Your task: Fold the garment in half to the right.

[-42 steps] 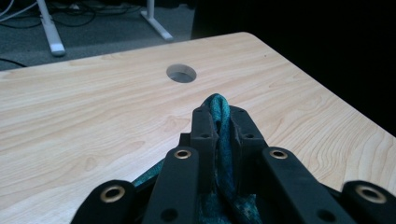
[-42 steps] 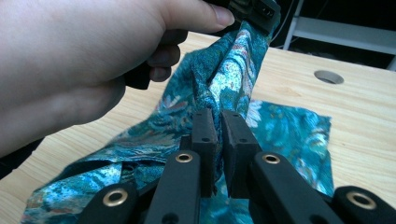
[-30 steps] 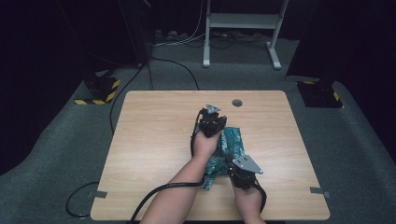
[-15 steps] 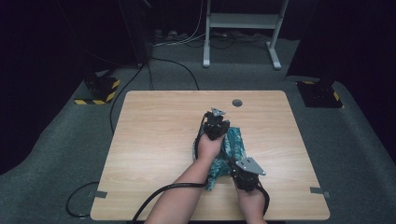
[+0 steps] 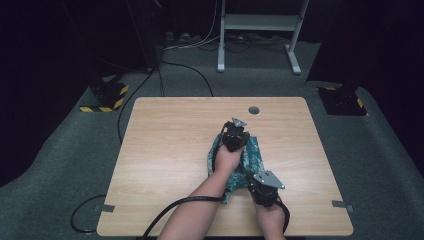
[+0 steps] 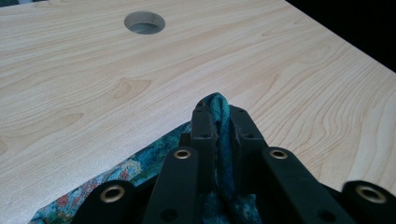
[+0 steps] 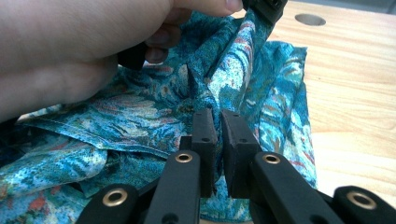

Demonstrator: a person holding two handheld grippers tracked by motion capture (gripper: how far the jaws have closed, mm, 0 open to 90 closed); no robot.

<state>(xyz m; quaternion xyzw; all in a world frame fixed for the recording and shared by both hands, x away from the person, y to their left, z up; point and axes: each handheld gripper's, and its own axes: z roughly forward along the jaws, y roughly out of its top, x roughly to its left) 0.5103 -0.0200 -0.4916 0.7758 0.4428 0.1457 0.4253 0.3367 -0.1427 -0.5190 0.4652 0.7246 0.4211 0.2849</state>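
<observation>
A dark room surrounds a pale wood-grain table (image 5: 170, 150) on grey carpet, with a round hole (image 5: 254, 110) near its far edge. In the high view a teal patterned cloth (image 5: 250, 152) lies crumpled at the table's middle right. The left gripper (image 5: 235, 134) sits at the cloth's far end, the right gripper (image 5: 264, 186) at its near end, each under a grey three-cornered plate. Hands and grippers cover much of the cloth here, and the jaws themselves cannot be made out.

In the left gripper view the black jaws are clenched on a thin rolled fold of cloth (image 6: 219, 135), which pokes up between the fingers (image 6: 203, 128); more cloth spreads below left, cut off by the frame. The hole (image 6: 144, 22) lies well beyond the tips.

In the right gripper view the jaws pinch a glossy, creased ridge of cloth (image 7: 154, 116) between the fingers (image 7: 204, 135). The left hand (image 7: 79, 42), blurred and cropped, rests on the cloth beyond them.
</observation>
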